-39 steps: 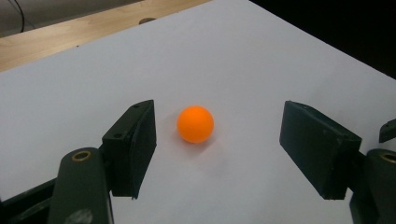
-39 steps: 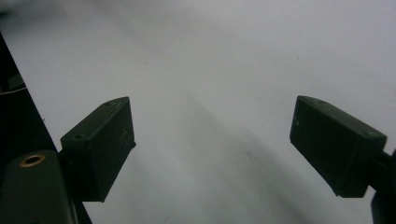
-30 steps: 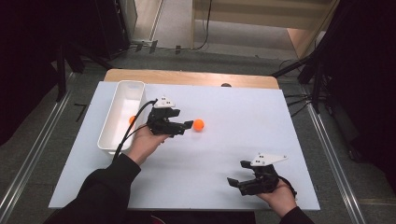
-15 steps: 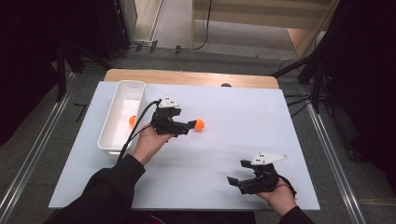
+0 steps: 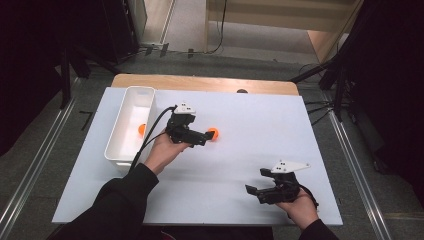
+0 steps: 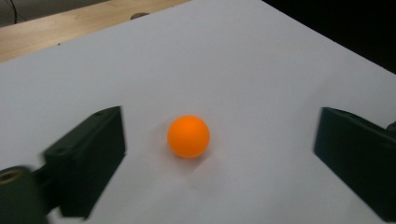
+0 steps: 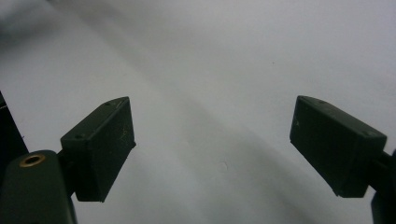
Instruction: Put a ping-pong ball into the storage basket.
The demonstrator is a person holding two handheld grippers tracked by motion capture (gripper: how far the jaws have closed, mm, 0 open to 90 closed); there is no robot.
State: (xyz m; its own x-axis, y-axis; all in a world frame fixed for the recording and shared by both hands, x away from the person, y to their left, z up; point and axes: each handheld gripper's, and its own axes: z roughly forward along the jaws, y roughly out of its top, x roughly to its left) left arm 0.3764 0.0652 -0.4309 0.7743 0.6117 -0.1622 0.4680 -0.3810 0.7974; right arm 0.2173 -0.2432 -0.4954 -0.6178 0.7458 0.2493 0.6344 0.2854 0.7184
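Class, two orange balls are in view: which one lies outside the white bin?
The orange ball on the bare table, between the left tongs' open jaws; the other ball sits inside the white bin.

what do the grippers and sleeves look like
Both grippers, left and right, are black with two blocky, flat-faced jaws and a pale three-cornered plate on top. A black cable trails from the left one. The person wears black sleeves.

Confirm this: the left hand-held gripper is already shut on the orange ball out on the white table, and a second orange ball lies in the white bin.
Not shut. In the left gripper view the left hand-held gripper stands open, its jaws apart on either side of the orange ball, touching neither. The rest holds: in the high view a second orange ball lies in the white bin.
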